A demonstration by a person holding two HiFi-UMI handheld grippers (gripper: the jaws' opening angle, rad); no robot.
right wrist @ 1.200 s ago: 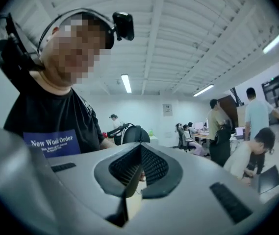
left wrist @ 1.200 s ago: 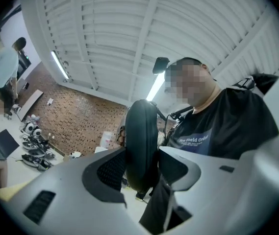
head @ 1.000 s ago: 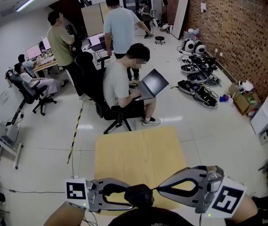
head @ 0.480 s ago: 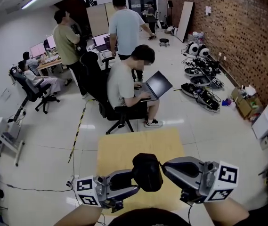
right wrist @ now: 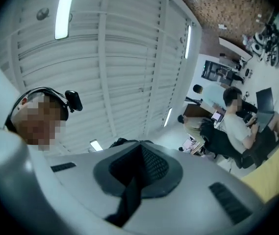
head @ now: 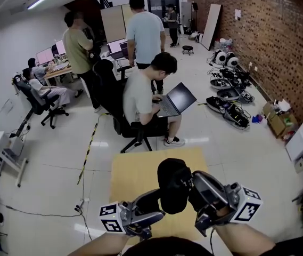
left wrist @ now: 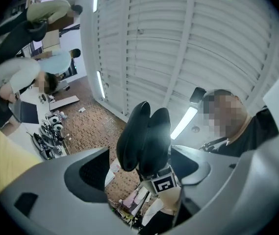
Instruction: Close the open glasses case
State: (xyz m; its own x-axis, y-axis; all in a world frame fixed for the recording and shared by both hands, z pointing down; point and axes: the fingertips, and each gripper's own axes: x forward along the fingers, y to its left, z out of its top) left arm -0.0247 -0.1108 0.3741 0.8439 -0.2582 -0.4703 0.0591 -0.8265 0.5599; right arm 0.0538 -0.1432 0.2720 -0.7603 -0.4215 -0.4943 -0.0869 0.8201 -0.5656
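A black glasses case [head: 172, 185] is held upright above the yellow table [head: 138, 177], between both grippers. My right gripper [head: 195, 184] comes in from the right, shut on the case's edge; in the right gripper view only a dark sliver of the case [right wrist: 121, 142] shows past the closed jaws of the right gripper [right wrist: 139, 147]. My left gripper [head: 156, 200] reaches in from the lower left. In the left gripper view the case [left wrist: 144, 131] stands between the opening jaws of the left gripper [left wrist: 144, 155], its two halves slightly apart. The pads do not press on it.
Beyond the table a seated person with a laptop [head: 178, 99] occupies a black chair [head: 124, 121]. Two people [head: 146, 33] stand further back near desks. Robot parts [head: 228, 95] lie along the brick wall at the right.
The case has risen from the picture's bottom edge to above the table and turned upright. Both grippers rolled and closed in toward the middle. The left jaws have spread wider.
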